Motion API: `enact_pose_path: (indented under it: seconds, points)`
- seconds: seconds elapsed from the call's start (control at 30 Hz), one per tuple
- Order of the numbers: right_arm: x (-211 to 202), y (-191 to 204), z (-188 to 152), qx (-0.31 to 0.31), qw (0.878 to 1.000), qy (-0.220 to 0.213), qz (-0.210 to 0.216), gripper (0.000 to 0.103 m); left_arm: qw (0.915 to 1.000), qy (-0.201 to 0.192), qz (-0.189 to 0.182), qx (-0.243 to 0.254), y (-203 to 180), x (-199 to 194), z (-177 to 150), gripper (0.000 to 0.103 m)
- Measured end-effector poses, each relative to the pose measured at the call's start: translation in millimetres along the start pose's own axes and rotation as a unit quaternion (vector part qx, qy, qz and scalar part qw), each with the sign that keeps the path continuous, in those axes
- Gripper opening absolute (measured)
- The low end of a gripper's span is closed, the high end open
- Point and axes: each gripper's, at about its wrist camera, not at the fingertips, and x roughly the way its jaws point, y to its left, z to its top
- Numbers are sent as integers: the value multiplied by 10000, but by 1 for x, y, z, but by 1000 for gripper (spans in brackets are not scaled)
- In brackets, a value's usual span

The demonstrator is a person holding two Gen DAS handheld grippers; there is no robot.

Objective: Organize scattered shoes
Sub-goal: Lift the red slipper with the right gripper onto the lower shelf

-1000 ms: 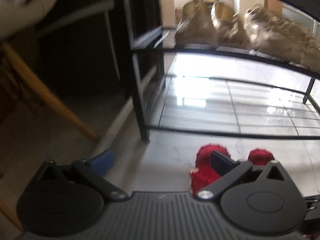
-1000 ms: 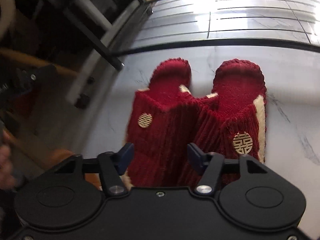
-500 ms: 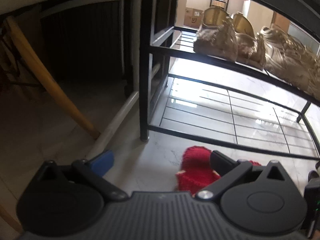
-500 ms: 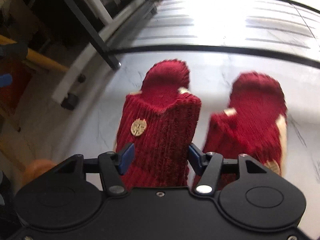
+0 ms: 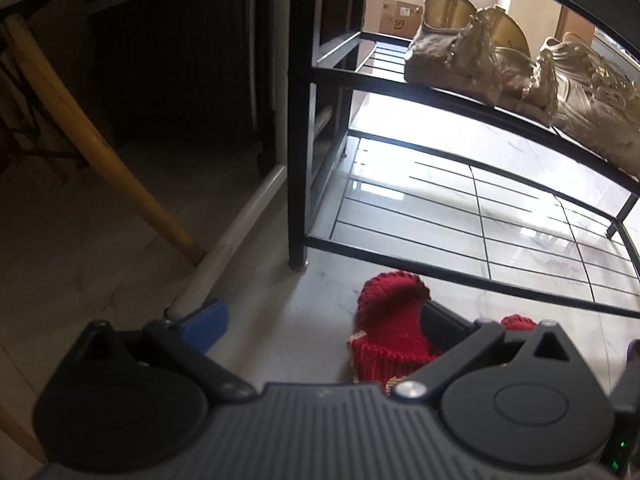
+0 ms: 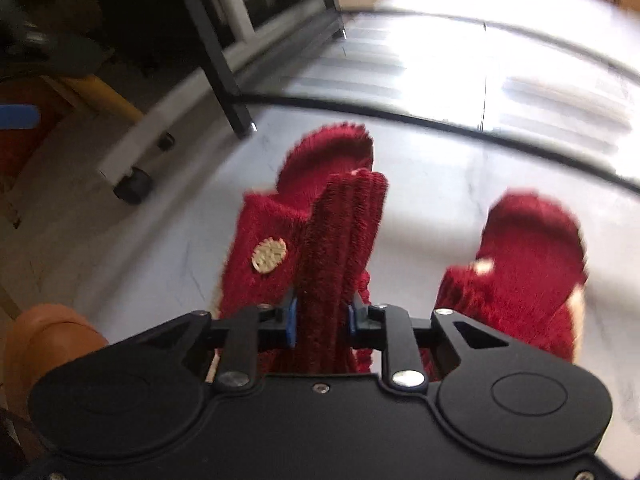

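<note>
the right tool [image 6: 320, 318] has just clenched on the bunched upper of the left red slipper [image 6: 280, 240], low centre of frame on the marble floor [image 6: 432, 184]; its mate [image 6: 524, 264] lies apart at right. the left tool [image 5: 320, 328] hangs released before the black shoe rack [image 5: 298, 128].

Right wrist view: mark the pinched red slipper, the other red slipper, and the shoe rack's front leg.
Pinched red slipper [image 6: 340, 240], right wrist view, on its bunched ribbed upper.
Other red slipper [image 6: 532, 240], right wrist view, on its insole.
Shoe rack front leg [image 6: 224, 80], right wrist view, on the black post.
</note>
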Motion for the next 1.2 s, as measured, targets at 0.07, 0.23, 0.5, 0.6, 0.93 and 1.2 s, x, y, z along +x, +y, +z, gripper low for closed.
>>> enact_pose_path:
  seconds: [0.07,0.23,0.5,0.6,0.93,1.2]
  points:
    - [-13,2,4,89,9995,-284,54,20,10000,18,9,-53,2,0,-1,102]
    - [-45,2,21,194,9942,-1040,168,20,9989,-11,89,-450,16,-1,2,102]
    - [-78,-17,29,1060,9867,-1163,414,20,9969,98,128,-774,29,4,3,102]
    - [-70,-33,20,1799,9777,-996,417,20,9977,31,121,-673,25,2,4,102]
    - [-110,-20,39,1658,9650,-1957,548,20,9963,37,70,-855,33,-3,7,102]
    - [-48,-23,99,1827,9517,-2431,422,20,9898,-296,525,-1287,51,-14,10,102]
